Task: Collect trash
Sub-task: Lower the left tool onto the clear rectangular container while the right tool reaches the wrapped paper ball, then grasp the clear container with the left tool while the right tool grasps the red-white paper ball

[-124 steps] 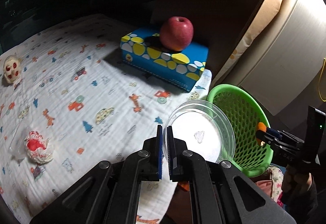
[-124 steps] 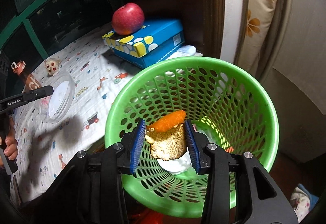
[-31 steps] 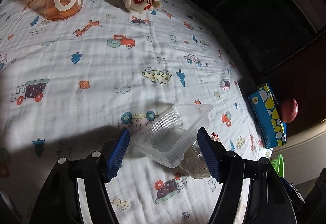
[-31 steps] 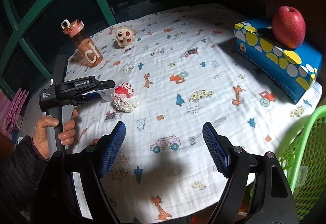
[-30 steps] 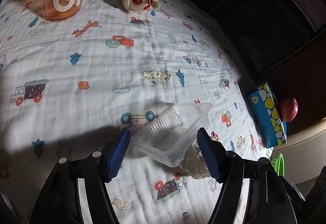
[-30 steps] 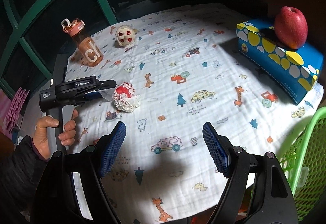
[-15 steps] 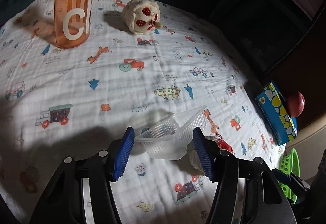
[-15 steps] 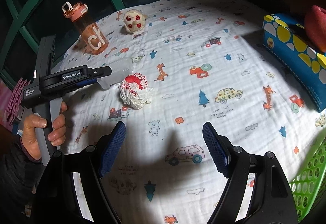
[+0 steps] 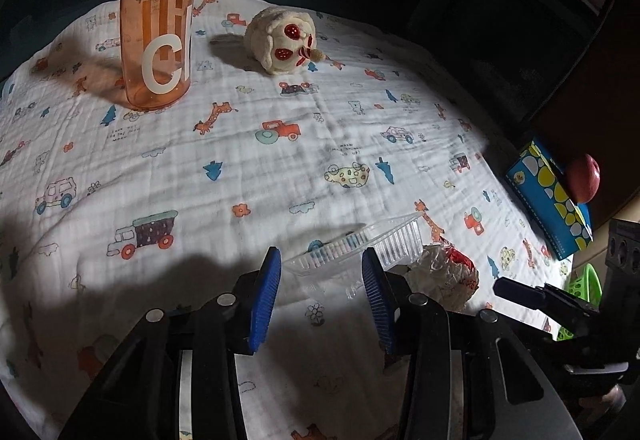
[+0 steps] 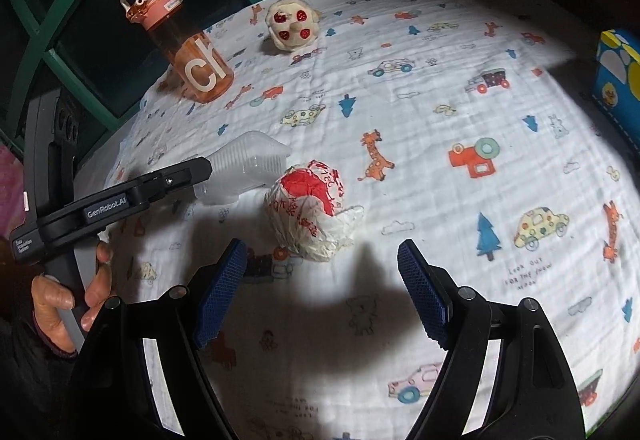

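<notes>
Left gripper (image 9: pixel 320 272) jaws, just closing, clamp the clear tray (image 9: pixel 360 248) – right gripper (image 10: pixel 320 280) wide, wrapper (image 10: pixel 312 216) just ahead

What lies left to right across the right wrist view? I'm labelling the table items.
Left gripper holding the clear plastic tray → orange water bottle → crumpled red-and-white wrapper → orange tractor print on the cloth → blue tissue box.
</notes>
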